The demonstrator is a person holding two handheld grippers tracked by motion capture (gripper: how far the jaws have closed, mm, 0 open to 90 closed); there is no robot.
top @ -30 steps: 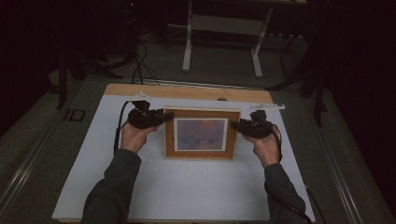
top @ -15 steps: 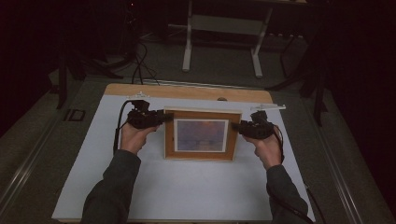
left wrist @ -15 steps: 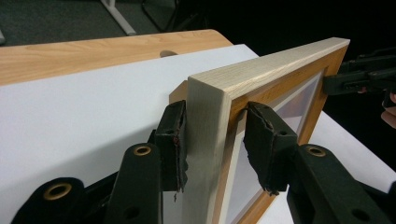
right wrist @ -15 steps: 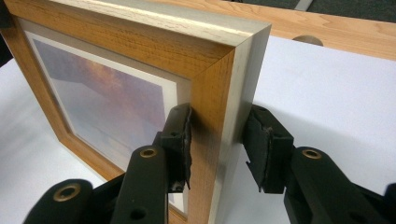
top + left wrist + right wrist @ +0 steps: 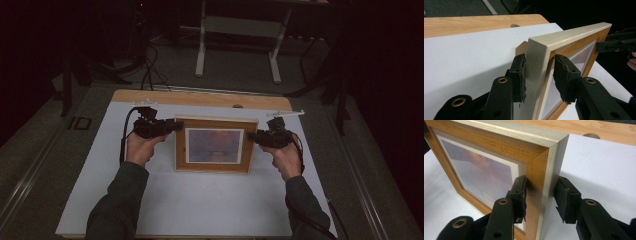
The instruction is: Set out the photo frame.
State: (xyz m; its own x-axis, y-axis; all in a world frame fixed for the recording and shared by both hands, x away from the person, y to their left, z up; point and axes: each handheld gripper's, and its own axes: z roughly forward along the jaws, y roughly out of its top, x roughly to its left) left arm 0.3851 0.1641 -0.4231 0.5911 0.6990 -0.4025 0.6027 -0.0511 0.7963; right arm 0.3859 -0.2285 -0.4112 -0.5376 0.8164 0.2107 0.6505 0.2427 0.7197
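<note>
A wooden picture frame with a sunset print stands tilted on the white mat, face toward me. My left gripper pinches its left side; in the left gripper view the pads sit on the back and front of the pale edge, and the jaws have just been closing with that edge between them. My right gripper clamps the right side; in the right gripper view one pad is on the front face and the other on the back. The right gripper is seen holding the far corner.
The white mat covers a wooden table, whose bare strip runs along the far edge with a small knob. Beyond it on the dark floor are a metal stand and cables. A brown prop juts behind the frame.
</note>
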